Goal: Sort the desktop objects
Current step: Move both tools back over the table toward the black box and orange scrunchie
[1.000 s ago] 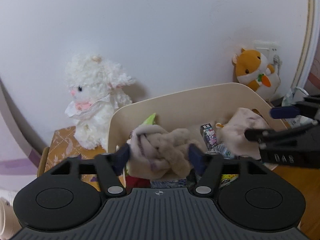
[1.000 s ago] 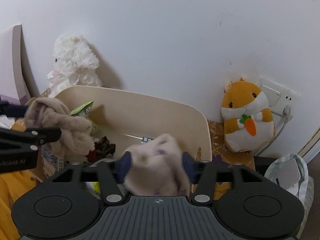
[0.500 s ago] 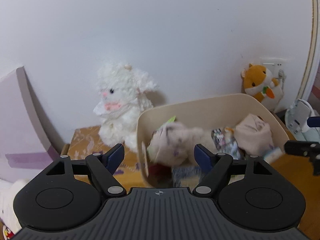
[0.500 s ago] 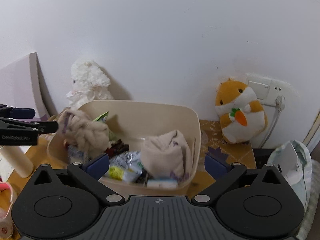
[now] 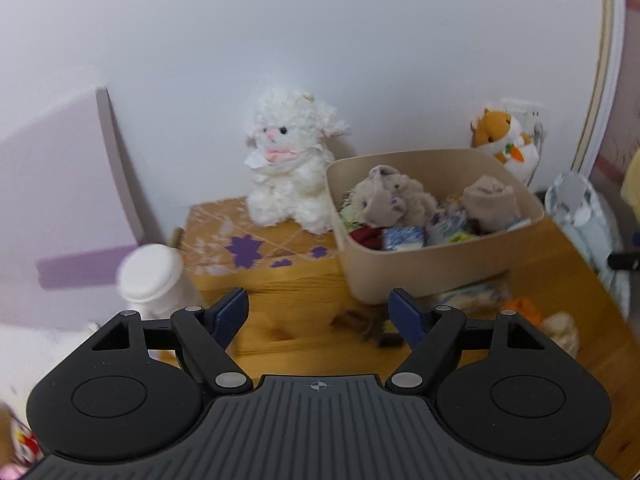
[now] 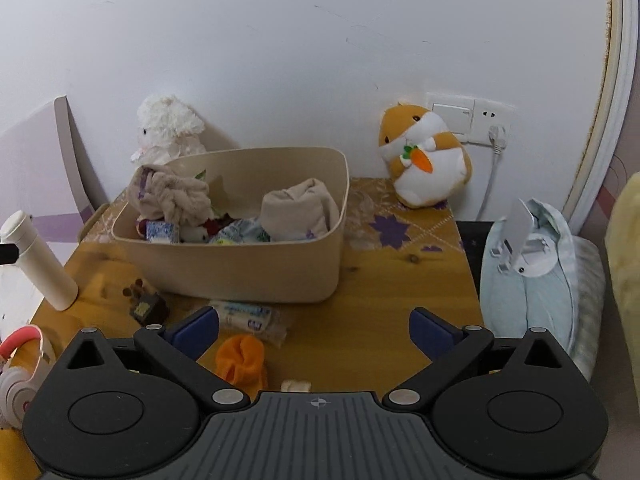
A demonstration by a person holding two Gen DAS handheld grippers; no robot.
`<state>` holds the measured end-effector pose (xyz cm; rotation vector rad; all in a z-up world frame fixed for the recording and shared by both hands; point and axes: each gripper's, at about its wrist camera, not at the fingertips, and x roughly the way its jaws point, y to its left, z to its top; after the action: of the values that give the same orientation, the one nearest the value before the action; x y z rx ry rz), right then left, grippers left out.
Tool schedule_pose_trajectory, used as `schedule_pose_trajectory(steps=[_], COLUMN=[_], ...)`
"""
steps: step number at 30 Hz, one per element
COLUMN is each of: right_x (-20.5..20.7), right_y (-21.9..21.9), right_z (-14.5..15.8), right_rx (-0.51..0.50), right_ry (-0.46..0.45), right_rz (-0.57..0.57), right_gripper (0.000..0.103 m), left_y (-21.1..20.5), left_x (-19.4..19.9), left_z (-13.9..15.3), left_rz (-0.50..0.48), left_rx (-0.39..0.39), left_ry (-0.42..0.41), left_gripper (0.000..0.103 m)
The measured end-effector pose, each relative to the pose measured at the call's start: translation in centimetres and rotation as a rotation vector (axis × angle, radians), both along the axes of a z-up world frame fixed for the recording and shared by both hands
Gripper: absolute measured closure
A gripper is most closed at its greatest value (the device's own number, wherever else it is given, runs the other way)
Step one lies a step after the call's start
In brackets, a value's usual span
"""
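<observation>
Left wrist view
Left gripper (image 5: 318,314): jaws wide apart, nothing between them, above bare wooden tabletop (image 5: 288,304).
Beige plastic bin (image 5: 424,264): far right of centre on the tabletop, upright.
Bin contents: two bundles of beige knitted cloth, one at the left (image 5: 386,198), one at the right (image 5: 490,200); small coloured packets between and beneath them.
White fluffy lamb toy (image 5: 290,170): seated against the wall, touching the bin's left wall.
Orange-and-white hamster toy (image 5: 504,144): behind the bin's far right corner.
White cylindrical bottle (image 5: 154,282): near left, blurred.
Loose items near the bin's front: blurred; a dark scrap, something orange, something pale.

Right wrist view
Right gripper (image 6: 314,332): jaws spread fully, empty.
Orange knitted sock (image 6: 242,362): on the tabletop, near, between the jaws but untouched.
Clear wrapped packet (image 6: 250,316): lying just in front of the bin.
Small dark brown packet (image 6: 146,308): left of the wrapped packet.
Pink-and-white headphones (image 6: 20,372): near left edge.
White stand on pale blue cushion (image 6: 524,240): right, off the tabletop.
</observation>
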<state>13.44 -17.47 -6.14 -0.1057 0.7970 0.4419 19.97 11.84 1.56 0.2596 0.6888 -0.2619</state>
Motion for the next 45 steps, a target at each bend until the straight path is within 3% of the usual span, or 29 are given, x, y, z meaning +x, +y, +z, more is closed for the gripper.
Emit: schedule_pose_trajectory(steps=[3, 9, 15, 19, 23, 28, 32, 36, 41, 45], right_x=[-0.4, -0.6, -1.2, -1.0, -0.3, 0.5, 1.5, 2.1, 3.8, 4.6], right_y=[0.6, 1.6, 1.3, 1.2, 2.1, 4.7, 6.7, 7.8, 8.4, 8.3], right_z=[-0.5, -1.0, -0.6, -2.7, -4.3, -6.2, -7.6, -9.0, -10.0, -10.7], right_rx=[-0.018, -0.027, -0.02, -0.004, 0.024, -0.049, -0.07, -0.106, -0.112, -0.091], right_ry=[0.024, 0.026, -0.007, -0.005, 0.041, 0.025, 0.054, 0.079, 0.13, 0.186], right_rz=[0.025, 0.079, 0.112, 0.115, 0.111, 0.187, 0.224, 0.241, 0.249, 0.236], right_gripper=[0.0, 0.0, 0.0, 0.0, 0.0, 0.001, 0.007, 0.009, 0.025, 0.04], left_y=[0.6, 0.6, -1.7, -3.4, -4.6, -5.6, -6.6, -7.0, -7.8, -7.8], left_x=[-1.0, -1.5, -0.4, 1.8, 3.4, 5.8, 7.4, 8.5, 10.1, 11.2], left_z=[-0.2, -1.2, -2.2, -4.8, -7.8, -10.8, -13.0, -14.5, -16.1, -16.8], left_rz=[-0.003, 0.064, 0.016, 0.0, -0.046, -0.064, -0.072, -0.073, -0.07, -0.032], left_rx=[0.014, -0.035, -0.031, -0.062, -0.009, -0.003, 0.025, 0.002, 0.005, -0.048], left_ry=[0.002, 0.099, 0.134, 0.194, 0.254, 0.278, 0.309, 0.327, 0.354, 0.409], left_gripper=[0.025, 0.024, 0.023, 0.022, 0.022, 0.022, 0.022, 0.022, 0.022, 0.026])
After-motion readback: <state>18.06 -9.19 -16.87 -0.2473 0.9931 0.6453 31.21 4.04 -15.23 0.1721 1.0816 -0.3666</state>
